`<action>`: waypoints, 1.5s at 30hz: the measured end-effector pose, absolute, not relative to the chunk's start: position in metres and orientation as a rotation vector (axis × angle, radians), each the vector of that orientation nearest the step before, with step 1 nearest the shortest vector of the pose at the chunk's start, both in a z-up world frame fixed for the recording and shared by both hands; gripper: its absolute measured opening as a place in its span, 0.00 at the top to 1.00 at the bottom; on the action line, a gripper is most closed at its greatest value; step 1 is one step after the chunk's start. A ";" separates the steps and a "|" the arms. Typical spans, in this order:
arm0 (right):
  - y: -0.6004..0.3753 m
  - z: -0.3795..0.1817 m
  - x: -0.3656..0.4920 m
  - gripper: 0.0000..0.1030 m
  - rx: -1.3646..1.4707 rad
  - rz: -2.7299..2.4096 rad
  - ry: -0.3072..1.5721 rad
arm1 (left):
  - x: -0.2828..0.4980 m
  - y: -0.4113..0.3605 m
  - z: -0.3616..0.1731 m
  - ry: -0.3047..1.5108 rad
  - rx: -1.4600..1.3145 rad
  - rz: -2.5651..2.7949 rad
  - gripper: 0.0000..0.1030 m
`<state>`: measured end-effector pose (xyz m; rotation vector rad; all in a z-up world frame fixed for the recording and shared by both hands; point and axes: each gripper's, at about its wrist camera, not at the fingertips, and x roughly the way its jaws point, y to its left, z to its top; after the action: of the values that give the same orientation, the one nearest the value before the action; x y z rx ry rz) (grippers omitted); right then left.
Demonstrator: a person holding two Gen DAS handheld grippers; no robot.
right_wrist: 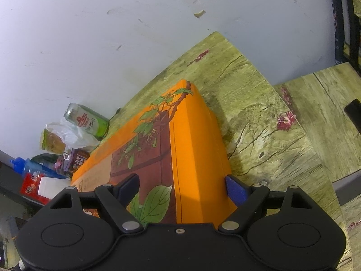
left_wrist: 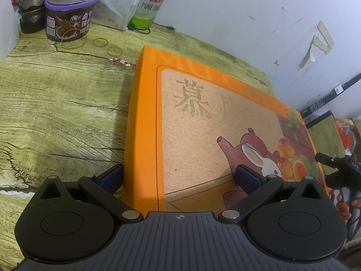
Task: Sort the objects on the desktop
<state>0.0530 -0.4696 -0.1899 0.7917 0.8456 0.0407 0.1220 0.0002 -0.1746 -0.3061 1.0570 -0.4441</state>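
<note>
Here, from the left wrist, a table [left_wrist: 56, 103] covered in green-yellow wood-grain film is running up against a scuffed white wall [left_wrist: 237, 22] with peeling tape. The orange box [left_wrist: 191, 135] — its lid printed with a rabbit, a teapot and fruit — is lying flat on the table. The left gripper [left_wrist: 179, 178] is standing spread wide, straddling the box's left edge: one blue pad is sitting beside the box's side wall, the other over the lid; whether either is touching, I cannot tell. At the far left a purple-lidded can [left_wrist: 67, 18], a dark jar [left_wrist: 33, 6], a plastic bag [left_wrist: 117, 0] and a green beer bottle [left_wrist: 151, 2] are crowding the wall, with rubber bands [left_wrist: 99, 43] lying loose nearby. The right gripper [left_wrist: 338, 169] is showing only as black parts at the box's right end.

From the right wrist, the right gripper [right_wrist: 181, 189] is also spread wide, straddling the box's right edge. Only this view is catching the leafy vine print, the bare orange side wall, a second table section beyond a seam [right_wrist: 320, 113] — and a blue bottle [right_wrist: 27, 167] and red packet [right_wrist: 33, 189].
</note>
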 end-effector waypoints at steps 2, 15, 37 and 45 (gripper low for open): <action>-0.469 -0.190 0.053 0.20 0.789 0.040 0.847 | 0.122 0.000 -0.175 1.058 -0.305 -0.444 0.00; -0.469 -0.189 0.056 0.20 0.775 0.025 0.857 | 0.123 -0.002 -0.175 1.078 -0.307 -0.433 0.00; -0.479 -0.189 0.049 0.14 0.801 0.008 0.838 | 0.116 0.003 -0.167 1.088 -0.315 -0.363 0.00; -0.489 -0.184 0.041 0.13 0.814 -0.001 0.798 | 0.107 0.013 -0.148 1.056 -0.328 -0.305 0.00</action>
<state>0.0409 -0.4889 -0.1837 0.8138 0.7985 -0.0015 0.1070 0.0131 -0.1483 -0.3282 1.0556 -0.3053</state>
